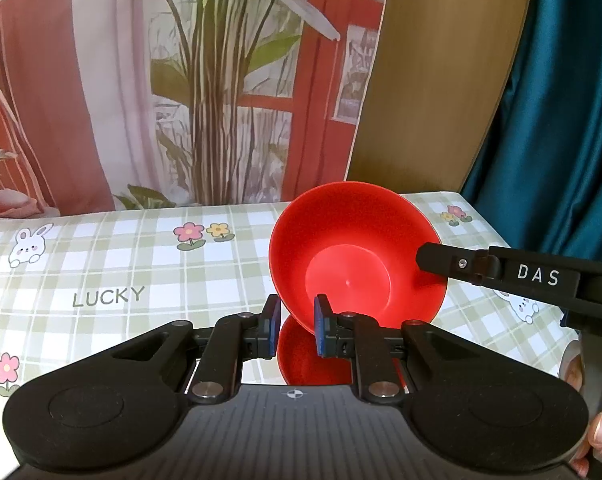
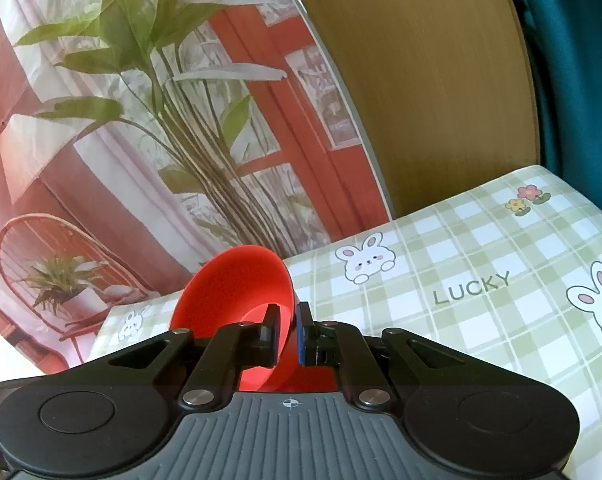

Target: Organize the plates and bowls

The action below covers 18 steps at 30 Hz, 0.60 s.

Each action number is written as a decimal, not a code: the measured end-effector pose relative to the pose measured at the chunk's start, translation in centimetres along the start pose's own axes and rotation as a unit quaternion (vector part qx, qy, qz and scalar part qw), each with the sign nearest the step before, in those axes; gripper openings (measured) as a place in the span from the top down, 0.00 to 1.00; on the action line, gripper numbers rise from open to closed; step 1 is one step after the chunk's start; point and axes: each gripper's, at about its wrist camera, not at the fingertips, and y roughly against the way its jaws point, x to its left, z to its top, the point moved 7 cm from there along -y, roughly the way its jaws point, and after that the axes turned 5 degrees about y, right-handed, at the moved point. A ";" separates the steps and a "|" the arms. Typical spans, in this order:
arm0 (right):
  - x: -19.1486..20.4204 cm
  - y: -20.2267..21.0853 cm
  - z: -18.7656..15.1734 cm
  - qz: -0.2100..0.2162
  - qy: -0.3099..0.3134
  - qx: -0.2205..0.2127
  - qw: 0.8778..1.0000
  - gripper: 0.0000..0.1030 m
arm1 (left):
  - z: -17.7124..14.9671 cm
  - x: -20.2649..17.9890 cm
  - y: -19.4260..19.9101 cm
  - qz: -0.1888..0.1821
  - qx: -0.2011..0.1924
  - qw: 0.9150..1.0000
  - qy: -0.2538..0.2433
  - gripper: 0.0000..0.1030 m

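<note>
The red bowl (image 1: 357, 256) hangs tilted above the checked worktop (image 1: 141, 272), its hollow facing the left wrist camera, at about one o'clock from the left tool (image 1: 297, 320). The left tool's pads straddle the bowl's lower rim — whether they press on it, I cannot tell. The right tool (image 2: 287, 330) pinches the bowl's wall at its three o'clock edge, one pad inside, one outside. A printed backdrop (image 1: 181, 80) stands at twelve o'clock.
</note>
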 end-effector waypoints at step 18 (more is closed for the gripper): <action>-1.1 -0.5 -1.6 -0.006 -0.007 0.020 1.000 0.92 | -1.3 -0.2 -0.4 -0.004 0.018 1.000 0.001 0.82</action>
